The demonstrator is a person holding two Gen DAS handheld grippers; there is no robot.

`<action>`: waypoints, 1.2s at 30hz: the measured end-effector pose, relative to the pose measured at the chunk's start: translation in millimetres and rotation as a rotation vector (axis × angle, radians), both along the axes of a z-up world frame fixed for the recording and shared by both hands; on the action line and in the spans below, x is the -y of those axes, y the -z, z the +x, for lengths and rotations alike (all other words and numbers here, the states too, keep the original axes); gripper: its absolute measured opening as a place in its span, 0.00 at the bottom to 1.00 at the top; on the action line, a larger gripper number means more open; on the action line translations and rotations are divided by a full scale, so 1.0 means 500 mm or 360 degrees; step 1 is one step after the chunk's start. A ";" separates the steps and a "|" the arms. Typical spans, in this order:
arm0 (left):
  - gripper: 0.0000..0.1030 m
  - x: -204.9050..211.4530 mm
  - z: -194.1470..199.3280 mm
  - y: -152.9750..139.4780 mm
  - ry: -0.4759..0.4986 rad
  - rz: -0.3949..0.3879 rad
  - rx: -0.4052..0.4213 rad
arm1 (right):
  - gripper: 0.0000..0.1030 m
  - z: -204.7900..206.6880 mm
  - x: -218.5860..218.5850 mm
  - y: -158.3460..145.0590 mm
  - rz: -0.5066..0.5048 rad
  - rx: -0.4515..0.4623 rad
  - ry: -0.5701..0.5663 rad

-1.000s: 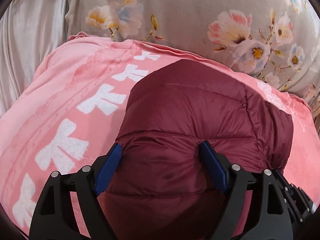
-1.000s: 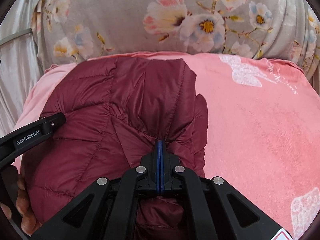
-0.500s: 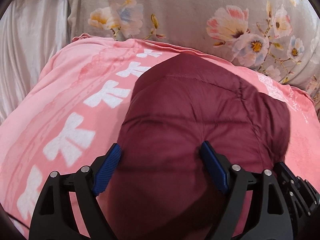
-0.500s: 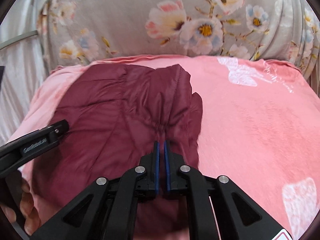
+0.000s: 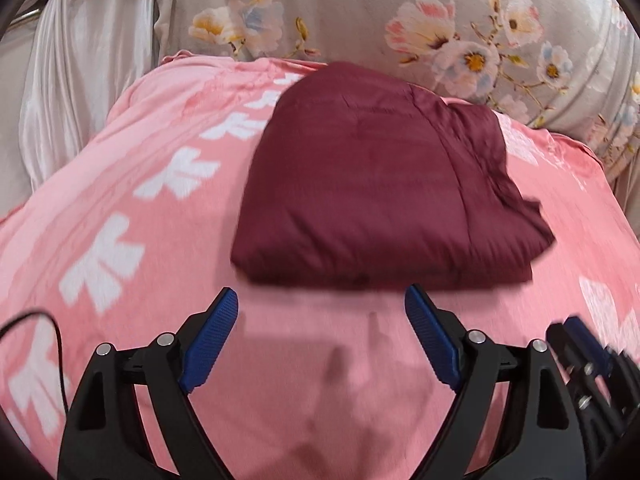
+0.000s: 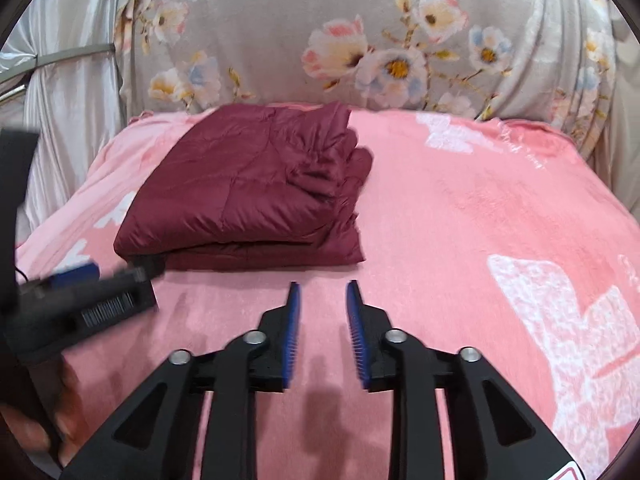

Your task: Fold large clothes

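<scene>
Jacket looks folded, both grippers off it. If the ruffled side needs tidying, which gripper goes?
Right, probably. The maroon puffer jacket has its bunched edge nearly straight ahead of the open right gripper. The left gripper, also open, faces the smooth folded side.

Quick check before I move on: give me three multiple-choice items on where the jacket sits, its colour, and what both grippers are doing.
1. Where does the folded puffer jacket lie?
A. on the pink blanket
B. on the floor
C. draped over the floral cushion

2. What colour is the jacket?
A. navy
B. maroon
C. grey

3. What state are the left gripper and right gripper in?
A. both shut on fabric
B. one open, one shut
C. both open, holding nothing

Key: 1 A, it rests flat on the blanket; 2 B, dark red quilted fabric; 3 C, both sets of jaws stand apart, short of the jacket.
</scene>
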State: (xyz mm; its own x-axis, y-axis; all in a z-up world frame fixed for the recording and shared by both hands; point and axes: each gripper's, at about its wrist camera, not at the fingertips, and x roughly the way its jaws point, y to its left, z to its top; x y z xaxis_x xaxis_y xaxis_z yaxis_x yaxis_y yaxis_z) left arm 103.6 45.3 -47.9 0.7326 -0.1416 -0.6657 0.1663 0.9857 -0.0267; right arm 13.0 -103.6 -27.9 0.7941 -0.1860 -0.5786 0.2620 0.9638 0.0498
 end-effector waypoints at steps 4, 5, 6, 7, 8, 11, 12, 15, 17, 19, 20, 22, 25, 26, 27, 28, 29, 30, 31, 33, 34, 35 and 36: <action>0.82 0.015 -0.033 0.031 0.0015 0.0047 -0.0003 | 0.41 -0.013 -0.008 0.008 -0.0040 -0.0039 0.0006; 0.82 0.017 -0.038 0.037 0.0012 0.0051 -0.0008 | 0.43 -0.016 -0.007 0.009 -0.0040 -0.0044 0.0013; 0.83 0.017 -0.042 0.037 0.0006 0.0059 -0.0001 | 0.46 -0.016 -0.006 0.009 -0.0038 -0.0049 0.0021; 0.88 0.016 -0.044 0.036 -0.0003 0.0060 0.0010 | 0.46 -0.016 -0.002 0.012 -0.0028 -0.0061 0.0034; 0.89 0.014 -0.044 0.035 -0.0019 0.0058 0.0021 | 0.47 -0.014 0.002 0.014 -0.0019 -0.0072 0.0036; 0.89 0.012 -0.044 0.040 -0.0046 0.0064 0.0017 | 0.47 -0.004 0.014 0.027 0.0026 -0.0138 0.0046; 0.89 0.013 -0.043 0.041 -0.0047 0.0069 0.0011 | 0.47 0.000 0.018 0.031 0.0039 -0.0160 0.0058; 0.89 0.018 -0.043 0.045 -0.0052 0.0100 0.0005 | 0.47 0.000 0.024 0.037 0.0069 -0.0176 0.0068; 0.89 0.020 -0.044 0.046 -0.0053 0.0120 0.0009 | 0.47 -0.001 0.024 0.039 0.0072 -0.0177 0.0068; 0.89 0.021 -0.045 0.046 -0.0061 0.0132 0.0014 | 0.47 -0.002 0.022 0.038 0.0055 -0.0179 0.0070; 0.89 0.020 -0.045 0.046 -0.0065 0.0134 0.0016 | 0.47 -0.002 0.019 0.039 0.0047 -0.0180 0.0067; 0.89 0.018 -0.044 0.046 -0.0067 0.0131 0.0017 | 0.47 -0.004 0.014 0.039 0.0019 -0.0180 0.0064; 0.89 0.018 -0.044 0.046 -0.0071 0.0137 0.0017 | 0.47 -0.005 0.010 0.037 -0.0019 -0.0174 0.0060; 0.89 0.018 -0.044 0.046 -0.0073 0.0144 0.0017 | 0.47 -0.005 0.008 0.036 -0.0031 -0.0171 0.0058; 0.89 0.019 -0.045 0.046 -0.0072 0.0149 0.0019 | 0.47 -0.006 0.006 0.035 -0.0043 -0.0169 0.0058; 0.89 0.020 -0.045 0.046 -0.0072 0.0153 0.0020 | 0.47 -0.006 0.006 0.033 -0.0049 -0.0168 0.0056; 0.89 0.020 -0.045 0.046 -0.0073 0.0156 0.0020 | 0.48 -0.007 0.005 0.033 -0.0053 -0.0168 0.0054; 0.89 0.020 -0.044 0.046 -0.0072 0.0154 0.0020 | 0.48 -0.007 0.007 0.033 -0.0054 -0.0169 0.0053; 0.89 0.019 -0.043 0.046 -0.0075 0.0156 0.0020 | 0.48 -0.006 0.010 0.033 -0.0053 -0.0171 0.0051; 0.89 0.018 -0.043 0.046 -0.0077 0.0156 0.0021 | 0.48 -0.006 0.008 0.033 -0.0047 -0.0174 0.0052; 0.89 0.018 -0.042 0.046 -0.0077 0.0158 0.0020 | 0.48 -0.005 0.010 0.033 -0.0045 -0.0175 0.0051; 0.89 0.018 -0.042 0.046 -0.0078 0.0160 0.0020 | 0.48 -0.006 0.010 0.033 -0.0044 -0.0175 0.0052; 0.89 0.018 -0.042 0.046 -0.0077 0.0160 0.0020 | 0.48 -0.007 0.009 0.033 -0.0045 -0.0175 0.0051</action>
State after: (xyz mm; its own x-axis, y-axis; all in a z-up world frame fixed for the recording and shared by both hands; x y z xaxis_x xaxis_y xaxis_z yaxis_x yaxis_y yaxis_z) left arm 82.6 36.4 -71.1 0.7454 -0.0390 -0.6654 0.1184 0.9902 0.0747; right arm 9.6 -108.0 -44.2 0.7196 -0.2278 -0.6559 0.2950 0.9555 -0.0081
